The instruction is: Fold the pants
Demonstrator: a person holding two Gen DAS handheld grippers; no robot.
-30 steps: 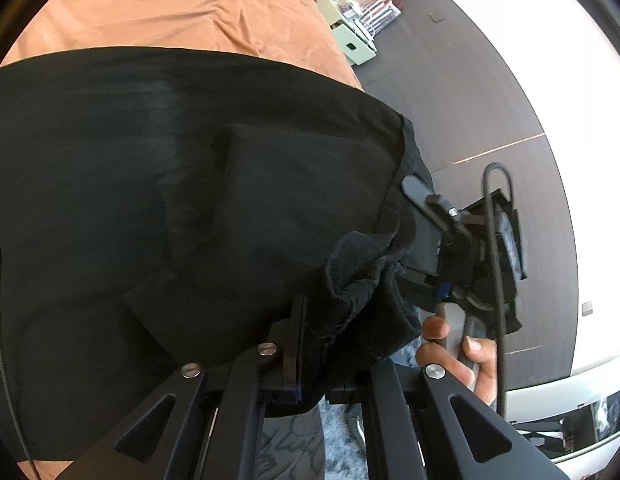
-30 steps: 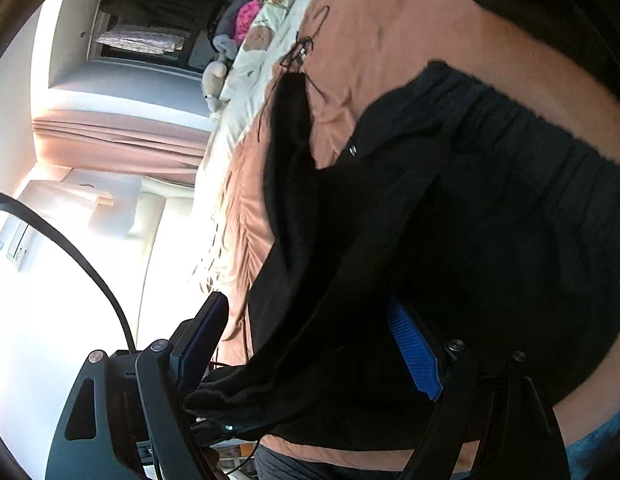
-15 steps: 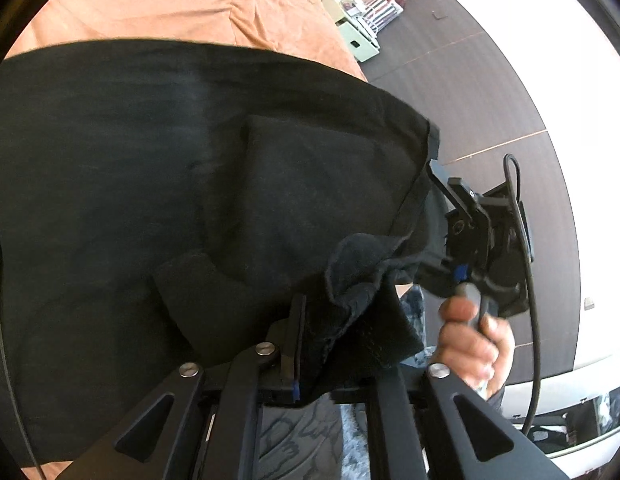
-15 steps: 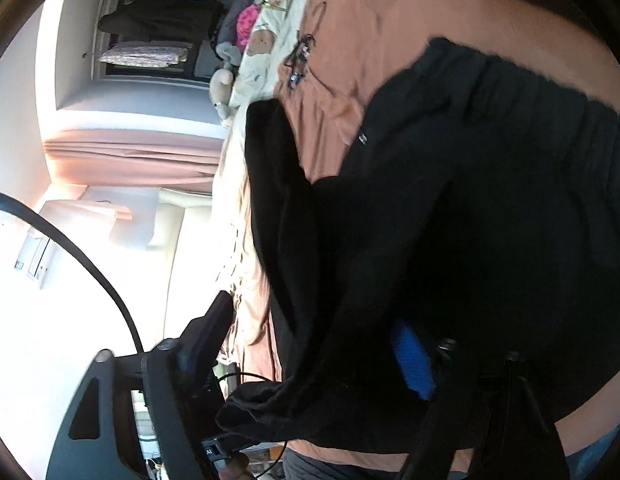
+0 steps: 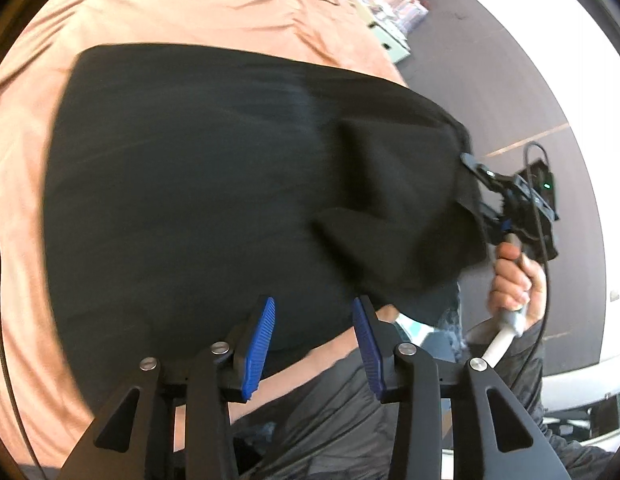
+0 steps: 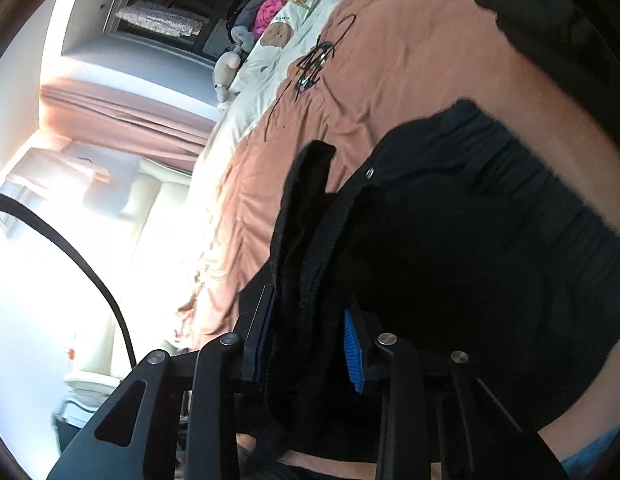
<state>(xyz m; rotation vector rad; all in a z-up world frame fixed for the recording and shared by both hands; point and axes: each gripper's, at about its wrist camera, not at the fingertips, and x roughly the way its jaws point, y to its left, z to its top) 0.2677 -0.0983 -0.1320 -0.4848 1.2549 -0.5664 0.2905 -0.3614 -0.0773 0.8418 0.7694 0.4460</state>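
Observation:
Black pants (image 5: 190, 180) lie spread on an orange bed cover (image 5: 190, 12). My left gripper (image 5: 313, 320) hovers at their near edge; its jaws are opening, the blue pads apart with nothing between them. At the right edge, a hand (image 5: 510, 272) holds my right gripper (image 5: 482, 192), which lifts a fold of the pants off the bed. In the right wrist view the right gripper (image 6: 308, 320) has its jaws closing, and a thick bunch of black pants (image 6: 490, 260) fills the gap between the pads. The elastic waistband (image 6: 530, 152) shows beyond.
Dark floor (image 5: 490, 80) lies past the bed's right edge, with a pale green cabinet (image 5: 386, 36) further back. A tangle of black cable (image 6: 314, 60) rests on the orange cover (image 6: 390, 60). Pillows and soft toys (image 6: 270, 20) sit at the head. The person's dark clothing (image 5: 350, 420) is below my left gripper.
My left gripper let go of the bunched fabric, opened and drew back from the pants. My right gripper's jaws narrowed onto the fabric fold and it rose a little.

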